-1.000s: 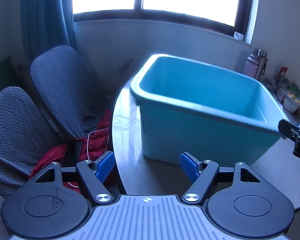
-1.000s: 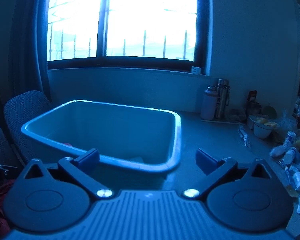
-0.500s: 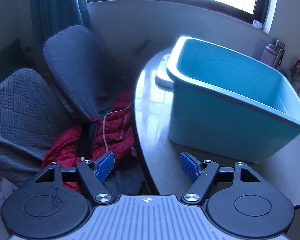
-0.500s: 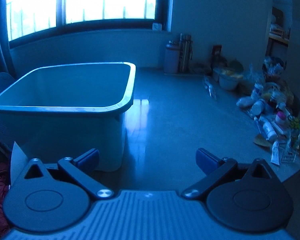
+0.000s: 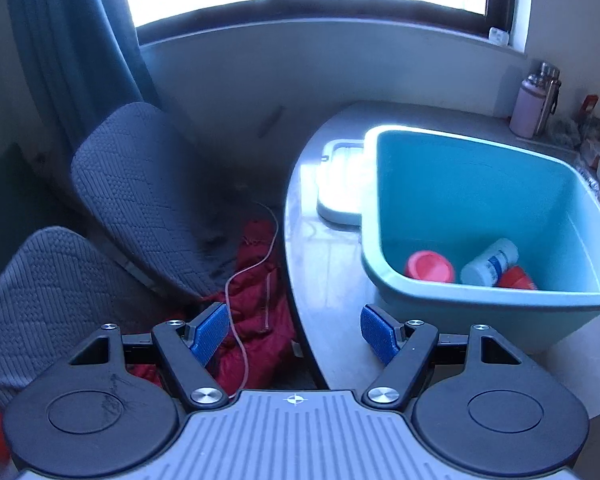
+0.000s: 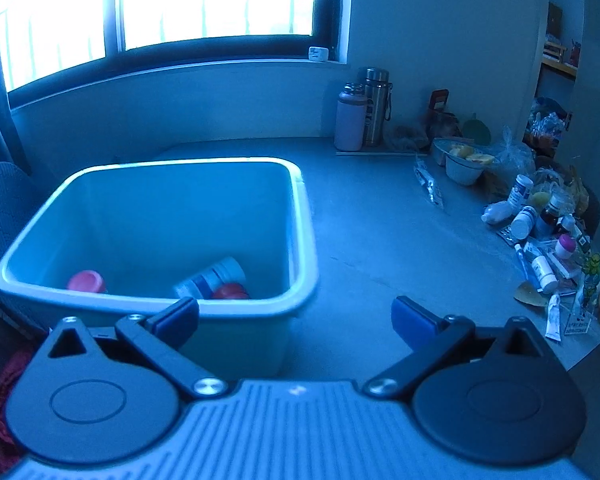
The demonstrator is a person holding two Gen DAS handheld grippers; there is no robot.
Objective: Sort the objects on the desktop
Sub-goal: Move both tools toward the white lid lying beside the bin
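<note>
Bottles (image 6: 534,216) and tubes lie heaped at the table's right edge, well apart from the teal bin (image 6: 300,216), which holds a white bottle (image 6: 212,278) and seemingly two red-capped jars. Left gripper (image 5: 296,332) and right gripper (image 6: 296,316) both gape wide, holding nothing.

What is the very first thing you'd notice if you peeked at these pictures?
The big turquoise tub on the grey table grabs the eye first, with a white bottle lying between two red-capped jars at its bottom. Next comes the messy pile of little bottles and tubes along the table's right edge, then the red jacket bunched beside the grey chairs.
</note>
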